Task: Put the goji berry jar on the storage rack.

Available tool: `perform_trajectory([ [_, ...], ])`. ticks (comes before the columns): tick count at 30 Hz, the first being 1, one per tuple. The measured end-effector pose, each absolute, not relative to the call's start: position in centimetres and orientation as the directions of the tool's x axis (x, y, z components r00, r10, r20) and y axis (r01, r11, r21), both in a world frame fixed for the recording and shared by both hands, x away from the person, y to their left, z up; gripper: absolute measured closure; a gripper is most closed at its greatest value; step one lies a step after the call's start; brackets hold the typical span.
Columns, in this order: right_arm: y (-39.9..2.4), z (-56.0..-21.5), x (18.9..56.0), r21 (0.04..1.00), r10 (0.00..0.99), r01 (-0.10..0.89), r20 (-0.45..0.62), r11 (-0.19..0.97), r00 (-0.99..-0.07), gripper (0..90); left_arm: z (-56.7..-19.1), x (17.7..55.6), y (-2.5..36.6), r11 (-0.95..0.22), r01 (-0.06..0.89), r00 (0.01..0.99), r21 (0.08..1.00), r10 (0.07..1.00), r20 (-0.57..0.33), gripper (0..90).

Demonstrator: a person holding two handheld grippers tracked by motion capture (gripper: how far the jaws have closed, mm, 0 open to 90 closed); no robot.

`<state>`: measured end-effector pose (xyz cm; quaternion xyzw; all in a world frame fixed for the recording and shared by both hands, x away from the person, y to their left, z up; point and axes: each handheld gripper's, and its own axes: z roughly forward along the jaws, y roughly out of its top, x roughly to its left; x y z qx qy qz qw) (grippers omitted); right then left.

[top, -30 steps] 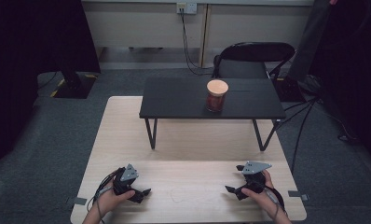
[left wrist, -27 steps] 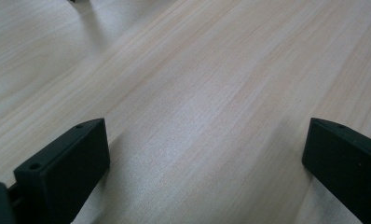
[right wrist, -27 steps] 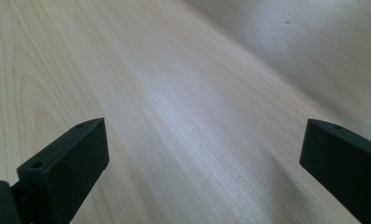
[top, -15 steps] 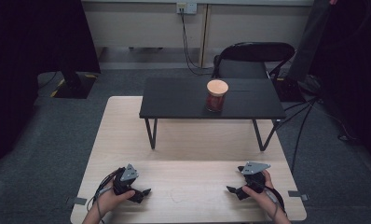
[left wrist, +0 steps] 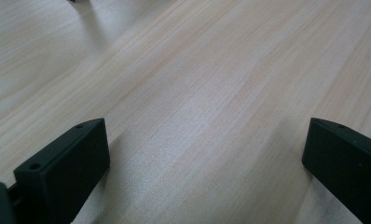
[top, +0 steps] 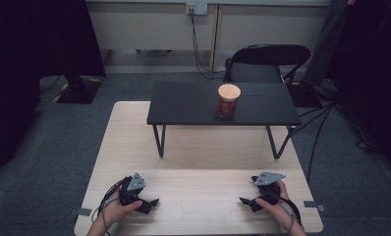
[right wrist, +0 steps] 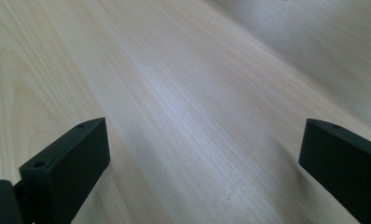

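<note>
Almost nothing has changed between the earlier high views and now. The left gripper rests at the near left of the light wooden table, and the right gripper rests at the near right, both in the same places as one second ago. Only the right hand seems to have settled very slightly; the shift is too small to be sure of.

In the left gripper view the jaws stand wide apart with only bare wood grain between them. The right gripper view shows the same thing: jaws spread, nothing between them, only the table surface. Both grippers point inward, toward the middle of the near edge.

The jar, which has a pale round lid and dark reddish content, stands upright on the small black table that sits on the far half of the wooden table. It is well apart from both grippers, and it has not moved either.

From this I judge that the work has not really begun: the hands are waiting in a start position, and the first step, a reach forward to the jar, is not yet done
</note>
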<state>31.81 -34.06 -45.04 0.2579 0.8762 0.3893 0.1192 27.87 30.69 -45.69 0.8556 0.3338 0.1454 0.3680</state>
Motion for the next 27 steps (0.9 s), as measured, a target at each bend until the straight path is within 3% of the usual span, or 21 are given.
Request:
perform_trajectory([
  [27, -33.53, -45.0, 31.91, 0.717, 0.54, 0.365, -0.02, 0.595, -0.841, 0.0, -45.72, 27.79, 30.66, -0.504, 0.465, 0.733, 0.728, 0.68, 0.002, 0.0],
])
